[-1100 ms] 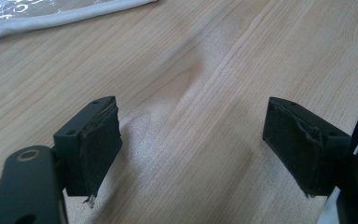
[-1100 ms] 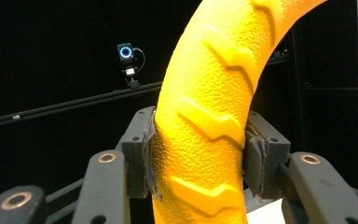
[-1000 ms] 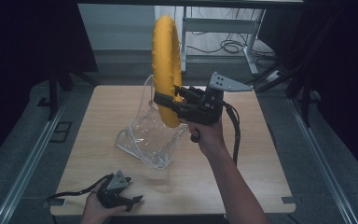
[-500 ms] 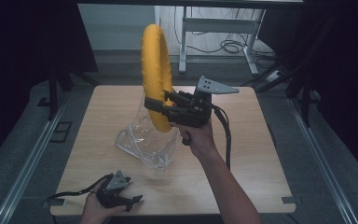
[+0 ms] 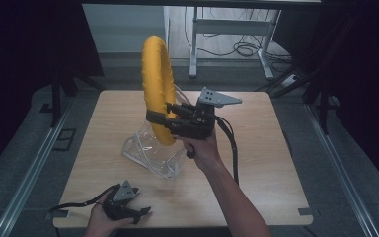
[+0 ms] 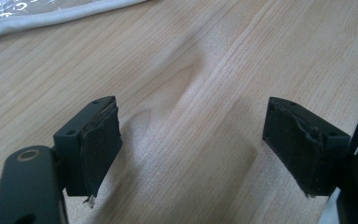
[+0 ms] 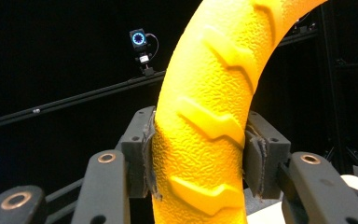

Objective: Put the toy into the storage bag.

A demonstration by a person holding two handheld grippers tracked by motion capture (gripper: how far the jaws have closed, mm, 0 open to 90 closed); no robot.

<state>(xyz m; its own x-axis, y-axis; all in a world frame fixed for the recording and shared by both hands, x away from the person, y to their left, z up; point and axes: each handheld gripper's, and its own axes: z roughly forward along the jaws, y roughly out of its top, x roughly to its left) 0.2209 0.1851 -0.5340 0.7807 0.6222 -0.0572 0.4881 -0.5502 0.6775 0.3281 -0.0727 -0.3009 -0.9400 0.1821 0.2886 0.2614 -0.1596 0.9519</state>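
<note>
A large yellow ring with a raised tread pattern stands upright in the air above the table's middle. My right gripper is shut on the ring's lower part, and in the right gripper view the ring is squeezed between both pads. Under the ring lies a clear plastic bag, crumpled and partly standing. My left gripper rests low at the table's near left corner, held in a hand. In the left gripper view that gripper stands open over bare wood.
The wooden table has dark floor and metal rails on both sides. A white desk frame with cables stands beyond the far edge. A pale bag edge shows at the top of the left gripper view.
My right gripper has carried the yellow ring leftward over the bag. The left gripper has stayed put at the near left corner.
</note>
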